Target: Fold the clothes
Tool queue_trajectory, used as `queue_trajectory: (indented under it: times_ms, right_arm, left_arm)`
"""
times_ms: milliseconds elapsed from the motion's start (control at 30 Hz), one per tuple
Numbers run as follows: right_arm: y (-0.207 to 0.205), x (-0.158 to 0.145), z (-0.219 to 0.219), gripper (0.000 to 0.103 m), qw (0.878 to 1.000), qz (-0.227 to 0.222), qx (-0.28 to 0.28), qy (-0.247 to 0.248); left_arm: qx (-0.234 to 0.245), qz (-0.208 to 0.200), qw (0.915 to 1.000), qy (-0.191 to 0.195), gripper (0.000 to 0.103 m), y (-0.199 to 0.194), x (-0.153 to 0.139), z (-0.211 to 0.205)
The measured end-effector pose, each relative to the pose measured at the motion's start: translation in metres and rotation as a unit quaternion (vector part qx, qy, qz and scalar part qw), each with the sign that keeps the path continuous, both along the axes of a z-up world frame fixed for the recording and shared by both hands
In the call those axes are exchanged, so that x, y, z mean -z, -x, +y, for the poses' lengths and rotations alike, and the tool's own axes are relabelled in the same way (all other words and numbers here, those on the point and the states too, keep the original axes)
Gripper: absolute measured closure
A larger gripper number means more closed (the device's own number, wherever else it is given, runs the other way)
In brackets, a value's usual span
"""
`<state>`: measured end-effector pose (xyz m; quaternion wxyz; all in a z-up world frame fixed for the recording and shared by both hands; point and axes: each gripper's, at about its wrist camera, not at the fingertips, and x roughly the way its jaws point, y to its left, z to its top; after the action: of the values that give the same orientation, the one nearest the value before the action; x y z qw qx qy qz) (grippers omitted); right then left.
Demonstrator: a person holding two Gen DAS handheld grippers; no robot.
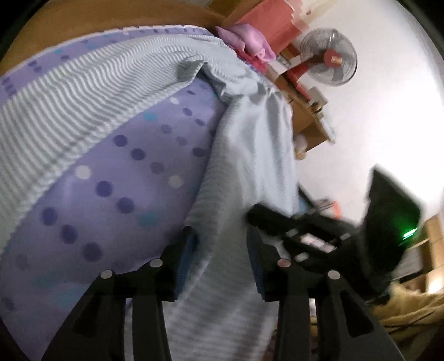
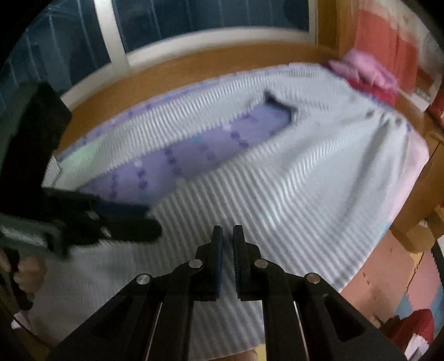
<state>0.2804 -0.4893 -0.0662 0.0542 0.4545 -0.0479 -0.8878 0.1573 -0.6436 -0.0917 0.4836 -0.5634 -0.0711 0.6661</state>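
Note:
A pale blue-and-white striped garment (image 2: 277, 180) lies spread over a purple dotted bedsheet (image 2: 166, 161), with two long parts forking around a strip of bare sheet. In the left wrist view the garment (image 1: 83, 111) runs down between the fingers of my left gripper (image 1: 223, 244), which stands open over it, pads apart from the cloth. My right gripper (image 2: 227, 233) hovers low over the near striped part, jaws all but together, with nothing seen pinched. The left gripper (image 2: 144, 219) enters from the left of the right wrist view. The right gripper (image 1: 305, 238) is blurred.
Pink folded clothes (image 2: 363, 69) sit at the bed's far right corner. A wooden bed frame (image 2: 194, 64) and a window (image 2: 194, 22) lie beyond. A standing fan (image 1: 328, 61) and wooden shelves (image 1: 308, 116) are off the bed's right side. A hand (image 2: 27, 275) holds the left gripper.

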Motion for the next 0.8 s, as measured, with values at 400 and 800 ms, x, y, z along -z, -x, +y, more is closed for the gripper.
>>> queue_trajectory:
  times_ms: [400,800]
  right_arm:
    - [-0.004,0.002,0.012,0.097,1.0,-0.009,0.007,0.024]
    - [0.065,-0.045,0.022,0.056,0.998,-0.039,0.035,-0.024]
  left_arm:
    - [0.09,-0.091,0.9872,-0.095,0.062,-0.014,0.012,0.036]
    - [-0.004,0.041,0.9981,-0.046,0.061,0.0,-0.022,-0.008]
